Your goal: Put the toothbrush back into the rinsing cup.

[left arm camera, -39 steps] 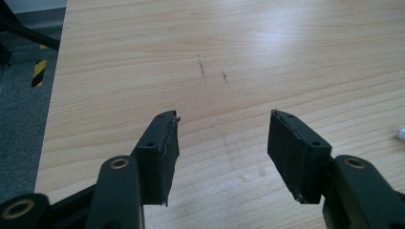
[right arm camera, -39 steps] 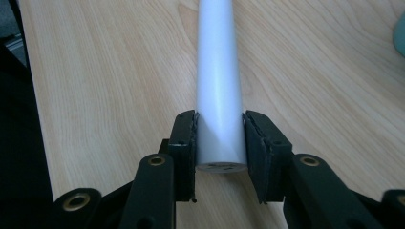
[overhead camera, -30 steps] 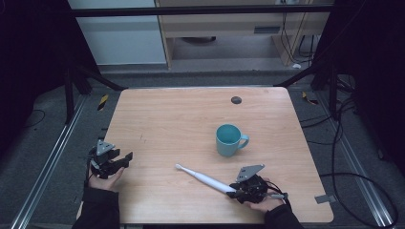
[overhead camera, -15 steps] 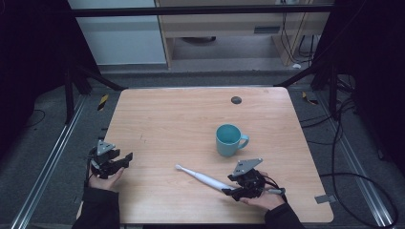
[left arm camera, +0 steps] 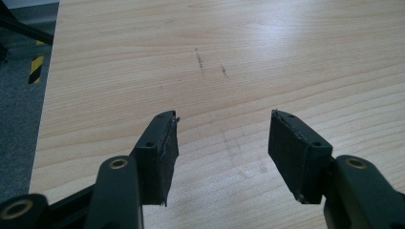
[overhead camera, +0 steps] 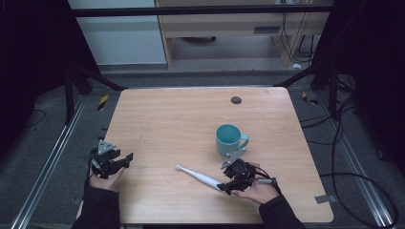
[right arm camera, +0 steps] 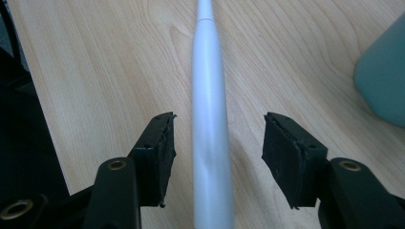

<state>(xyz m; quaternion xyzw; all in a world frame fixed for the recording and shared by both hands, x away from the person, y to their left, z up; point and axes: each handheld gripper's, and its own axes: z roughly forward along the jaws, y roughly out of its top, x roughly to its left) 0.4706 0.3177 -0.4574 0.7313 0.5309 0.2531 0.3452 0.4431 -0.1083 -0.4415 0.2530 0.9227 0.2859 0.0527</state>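
Note:
A white electric toothbrush lies flat on the wooden table, its head pointing left. My right gripper is at its handle end, open. In the right gripper view the toothbrush handle runs up between the two jaws, touching neither pad. A teal mug stands just beyond that gripper, its side showing as the mug wall at the right edge. My left gripper rests at the table's left edge, open, with only bare wood between its pads.
A small dark round disc sits near the table's far edge. Metal frame rails run along the left of the table, and cables lie on the floor to the right. Shelving stands behind the table.
My right gripper has slid forward along the toothbrush handle, toward the mug. The left gripper has stayed put.

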